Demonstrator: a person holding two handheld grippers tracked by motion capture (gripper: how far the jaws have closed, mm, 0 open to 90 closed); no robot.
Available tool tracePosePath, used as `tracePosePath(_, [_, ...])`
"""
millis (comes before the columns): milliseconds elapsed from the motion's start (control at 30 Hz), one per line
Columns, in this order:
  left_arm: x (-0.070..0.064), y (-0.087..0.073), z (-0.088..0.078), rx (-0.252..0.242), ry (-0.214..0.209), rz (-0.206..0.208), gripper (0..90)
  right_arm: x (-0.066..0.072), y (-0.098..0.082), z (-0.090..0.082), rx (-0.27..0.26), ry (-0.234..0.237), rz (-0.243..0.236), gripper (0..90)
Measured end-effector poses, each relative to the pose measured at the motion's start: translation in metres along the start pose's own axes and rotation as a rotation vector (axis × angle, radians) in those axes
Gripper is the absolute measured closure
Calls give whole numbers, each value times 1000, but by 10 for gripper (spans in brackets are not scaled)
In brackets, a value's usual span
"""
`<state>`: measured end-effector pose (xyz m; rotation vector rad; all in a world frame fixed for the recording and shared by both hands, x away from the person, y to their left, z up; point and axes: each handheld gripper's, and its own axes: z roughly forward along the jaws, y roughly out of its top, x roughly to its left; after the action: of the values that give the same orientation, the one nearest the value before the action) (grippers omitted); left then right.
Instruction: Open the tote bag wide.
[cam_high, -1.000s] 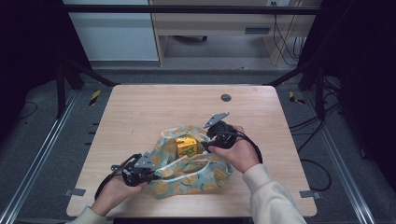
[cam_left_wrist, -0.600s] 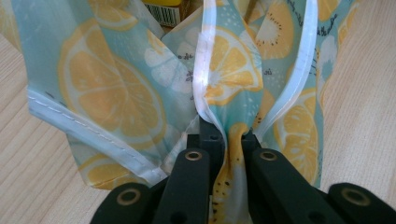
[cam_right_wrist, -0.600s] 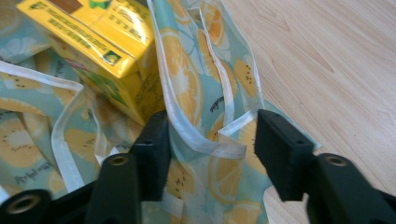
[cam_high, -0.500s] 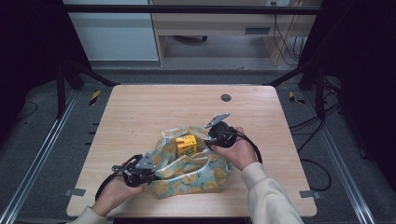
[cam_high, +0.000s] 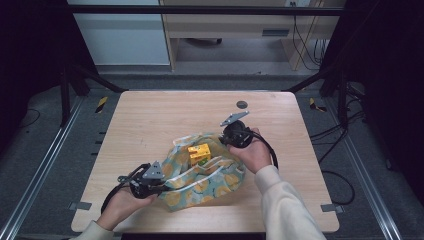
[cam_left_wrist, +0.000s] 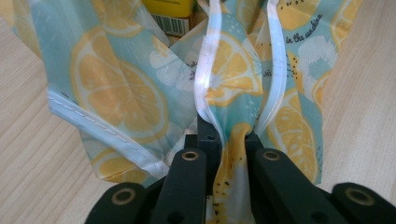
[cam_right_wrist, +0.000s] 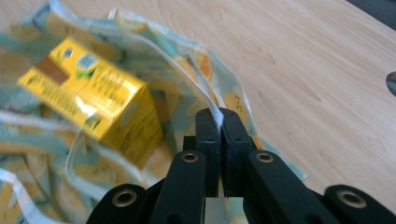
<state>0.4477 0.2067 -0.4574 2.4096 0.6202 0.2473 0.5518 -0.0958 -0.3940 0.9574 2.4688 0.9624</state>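
High view: lemon-print bag (cam_high: 210, 177) lies on the table (cam_high: 165, 115) near its front edge, a yellow carton (cam_high: 198, 153) in its open mouth. Left gripper (cam_high: 150, 186) is clamped on bunched fabric at the bag's left end. Right gripper (cam_high: 231, 138) pinches the white-trimmed rim, jaws closed.

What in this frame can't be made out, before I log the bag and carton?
- Yellow carton: its print is too small in the high view and blurred in the right gripper view; the left gripper view cuts it off at the top edge.
- Lemon-print bag: its folds hide anything beneath the carton.
- Dark round spot: too small to identify.
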Motion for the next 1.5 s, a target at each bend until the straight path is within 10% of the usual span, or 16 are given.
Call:
tracePosePath(333, [8, -4, 7, 21, 7, -27, 862, -21, 8, 46, 17, 49, 121, 883])
tracePosePath(700, [4, -9, 13, 47, -13, -15, 850, -26, -9, 67, 117, 16, 122, 790])
tracePosePath(1000, [4, -2, -8, -78, 85, -31, 559, -17, 4, 17, -21, -52, 94, 358])
tracePosePath(1233, [0, 12, -29, -152, 117, -12, 424, 3, -2, -29, -87, -58, 54, 304])
tracePosePath(1500, [9, 29, -51, -212, 162, -7, 367, 30, -54, -59, -98, -64, 46, 299])
